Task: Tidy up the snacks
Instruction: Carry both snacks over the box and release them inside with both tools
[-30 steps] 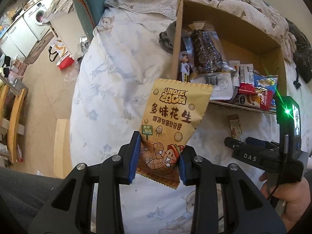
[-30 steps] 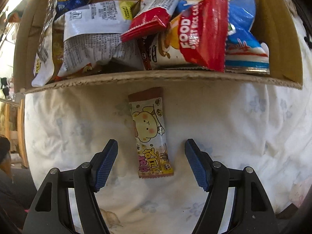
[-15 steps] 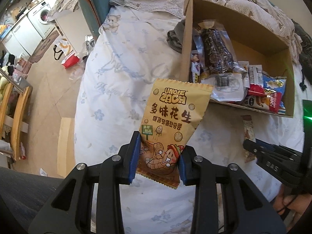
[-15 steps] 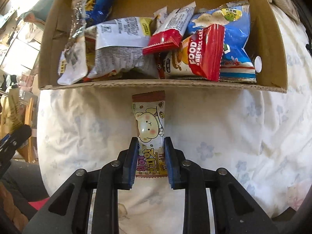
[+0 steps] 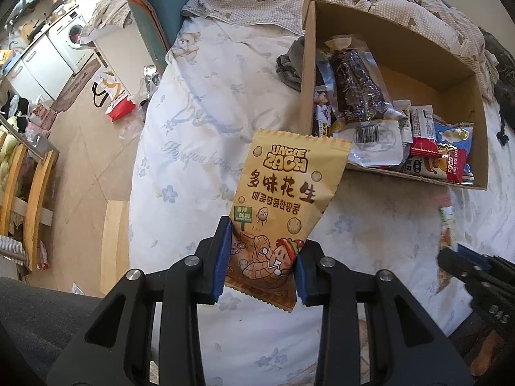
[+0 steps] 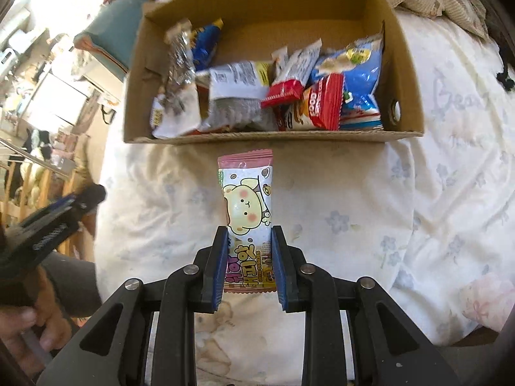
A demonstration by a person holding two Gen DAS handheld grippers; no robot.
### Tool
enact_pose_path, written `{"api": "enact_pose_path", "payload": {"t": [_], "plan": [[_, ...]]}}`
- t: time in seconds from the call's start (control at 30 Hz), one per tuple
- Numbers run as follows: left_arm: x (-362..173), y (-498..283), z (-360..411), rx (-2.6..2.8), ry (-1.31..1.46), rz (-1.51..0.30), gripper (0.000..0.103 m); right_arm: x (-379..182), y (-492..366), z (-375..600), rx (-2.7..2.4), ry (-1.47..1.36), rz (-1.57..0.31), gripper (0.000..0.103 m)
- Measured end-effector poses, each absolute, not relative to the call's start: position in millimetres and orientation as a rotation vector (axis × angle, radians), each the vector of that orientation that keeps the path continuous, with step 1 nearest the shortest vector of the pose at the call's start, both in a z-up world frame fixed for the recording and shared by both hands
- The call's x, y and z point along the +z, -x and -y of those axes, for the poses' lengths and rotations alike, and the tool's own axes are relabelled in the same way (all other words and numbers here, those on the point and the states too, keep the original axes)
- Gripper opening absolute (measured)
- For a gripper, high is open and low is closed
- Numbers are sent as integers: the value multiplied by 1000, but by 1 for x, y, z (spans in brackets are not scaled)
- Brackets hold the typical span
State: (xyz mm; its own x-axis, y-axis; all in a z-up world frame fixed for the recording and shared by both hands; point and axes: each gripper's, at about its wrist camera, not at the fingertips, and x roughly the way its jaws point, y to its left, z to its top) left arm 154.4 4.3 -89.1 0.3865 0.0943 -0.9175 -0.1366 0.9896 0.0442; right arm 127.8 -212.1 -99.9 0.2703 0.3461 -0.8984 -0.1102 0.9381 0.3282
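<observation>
Two packets remain outside: we hold the peanut packet point(image 5: 276, 212) clamped in our left gripper point(image 5: 260, 270), the bear snack bar point(image 6: 247, 215) clamped in our right gripper point(image 6: 247, 268); many snacks already fill the cardboard box point(image 6: 273, 136).

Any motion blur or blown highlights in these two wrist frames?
Left wrist view: peanut bag sharp, the candy bar at right smeared by motion, top-left floor overexposed. Right wrist view: candy bar sharp, cardboard box slightly soft, left gripper blurred, room at left washed out.
</observation>
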Motion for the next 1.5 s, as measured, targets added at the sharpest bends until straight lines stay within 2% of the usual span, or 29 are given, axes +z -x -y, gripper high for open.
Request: {"api": "enact_pose_path", "payload": {"t": [0.4,0.7,1.0,1.5], "plan": [[-62,-147,-18,170,100,-1044,30,-39,-119,237,323,-344,-963,27],[-25,-178,5,64,111,-972,30,-16,-156,261,306,-432,-859,27],[-5,-230,30,11,80,-929,30,-22,-202,278,255,-443,-883,27],[-48,-281,90,-39,-17,-1045,31,-71,-239,276,267,-521,-1020,27]]}}
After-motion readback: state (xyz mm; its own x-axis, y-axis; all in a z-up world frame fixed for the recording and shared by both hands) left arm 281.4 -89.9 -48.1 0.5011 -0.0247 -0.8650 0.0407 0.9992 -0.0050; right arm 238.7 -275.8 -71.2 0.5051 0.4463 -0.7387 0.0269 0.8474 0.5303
